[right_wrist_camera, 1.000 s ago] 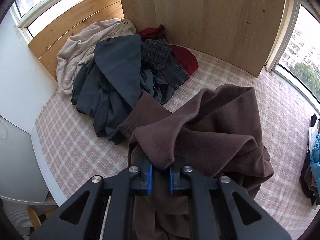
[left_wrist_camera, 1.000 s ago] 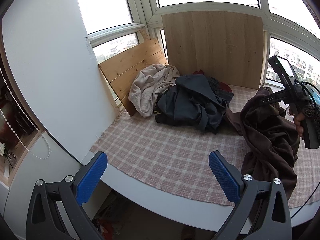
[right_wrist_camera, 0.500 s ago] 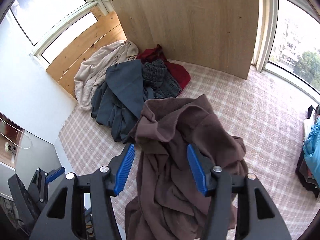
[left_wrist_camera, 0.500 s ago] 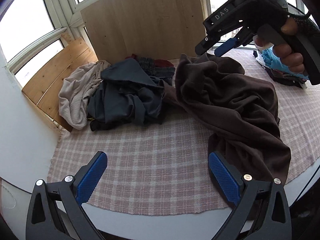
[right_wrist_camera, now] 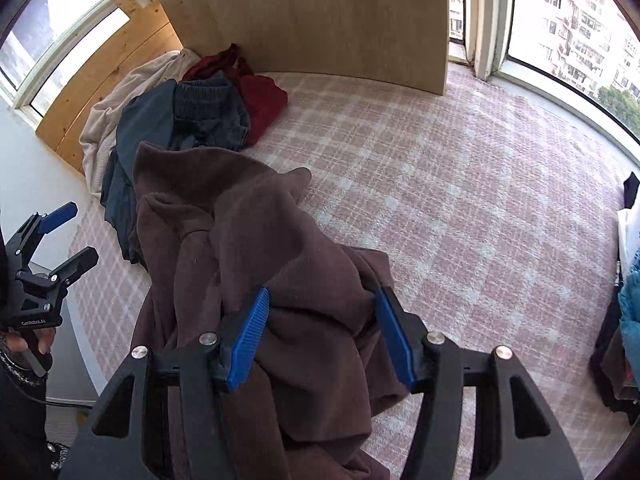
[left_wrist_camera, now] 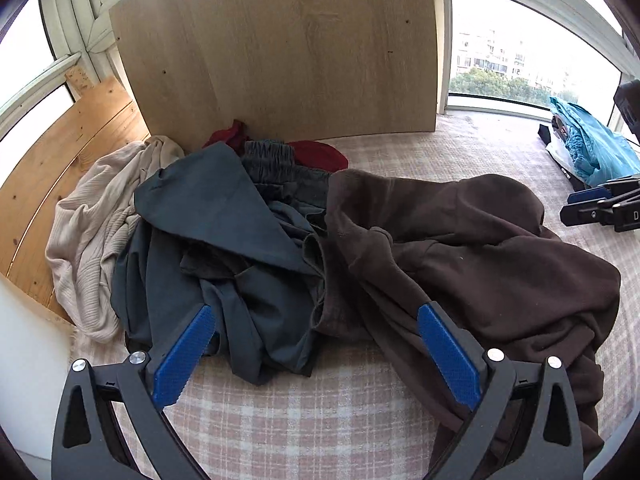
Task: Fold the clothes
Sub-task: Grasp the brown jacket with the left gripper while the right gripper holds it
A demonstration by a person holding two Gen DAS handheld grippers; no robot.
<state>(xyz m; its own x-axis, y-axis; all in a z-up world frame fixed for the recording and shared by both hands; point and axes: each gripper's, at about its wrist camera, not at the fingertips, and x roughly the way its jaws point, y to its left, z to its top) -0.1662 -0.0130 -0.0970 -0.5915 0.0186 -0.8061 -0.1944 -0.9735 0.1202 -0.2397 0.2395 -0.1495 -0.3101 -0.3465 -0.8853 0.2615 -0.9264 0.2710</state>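
A crumpled brown garment (left_wrist_camera: 460, 260) lies on the pink checked cloth (left_wrist_camera: 320, 420), its left edge against a pile of clothes. My left gripper (left_wrist_camera: 315, 314) is open and hovers over where the brown garment meets a dark blue-grey garment (left_wrist_camera: 208, 216); nothing is held. My right gripper (right_wrist_camera: 322, 296) is open just above the brown garment (right_wrist_camera: 248, 248), and a fold of fabric bulges loosely between its blue pads (right_wrist_camera: 248, 336). The left gripper (right_wrist_camera: 56, 232) also shows at the left edge of the right wrist view, in a person's hand.
The pile holds a beige knit (left_wrist_camera: 92, 232), grey shorts (left_wrist_camera: 276, 168) and a red garment (left_wrist_camera: 320, 156). A wooden board (left_wrist_camera: 280, 52) stands behind it against the windows. Blue clothes (left_wrist_camera: 592, 148) lie far right. Bare checked cloth (right_wrist_camera: 460, 200) stretches to the right.
My right gripper opened and let go of the brown garment, which dropped onto the cloth. Both grippers then came down closer; the left one swung in over the clothes.
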